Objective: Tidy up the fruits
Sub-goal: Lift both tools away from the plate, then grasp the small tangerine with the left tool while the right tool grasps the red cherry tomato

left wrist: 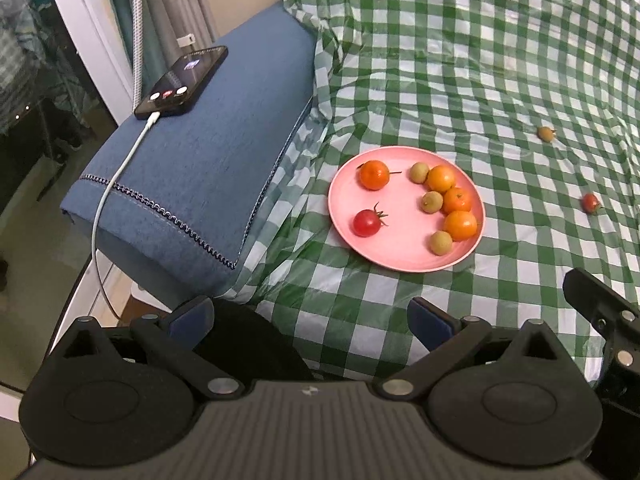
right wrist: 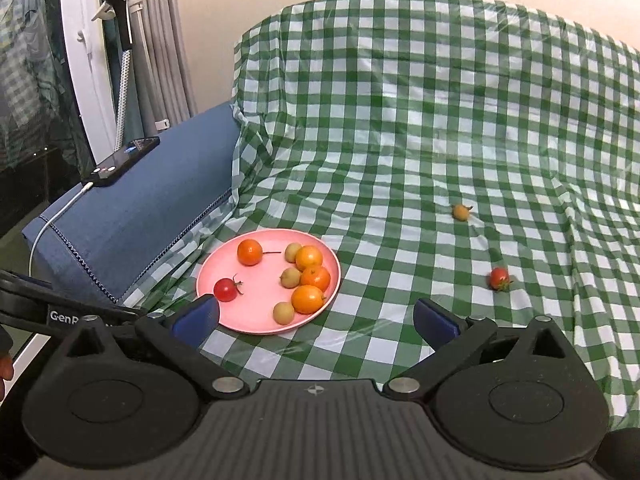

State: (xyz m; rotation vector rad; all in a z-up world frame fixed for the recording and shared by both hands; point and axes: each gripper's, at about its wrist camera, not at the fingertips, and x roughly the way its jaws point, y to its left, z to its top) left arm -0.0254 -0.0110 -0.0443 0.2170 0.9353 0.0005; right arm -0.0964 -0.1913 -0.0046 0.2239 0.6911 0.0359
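A little red tomato (right wrist: 499, 278) is sitting on the checked cloth (right wrist: 400, 140) at the right of the frame, apart from the pink plate (right wrist: 208, 280). Both grippers' fingers are spread wide, holding nothing. It looks soft and squishy; pinch its round sides gently.

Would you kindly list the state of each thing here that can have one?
Left gripper: open, empty.
Right gripper: open, empty.
Plate: holds eight fruits.
Loose tomato: on the cloth, off the plate.
Loose longan: on the cloth, off the plate.
Phone: screen lit, cable plugged in.
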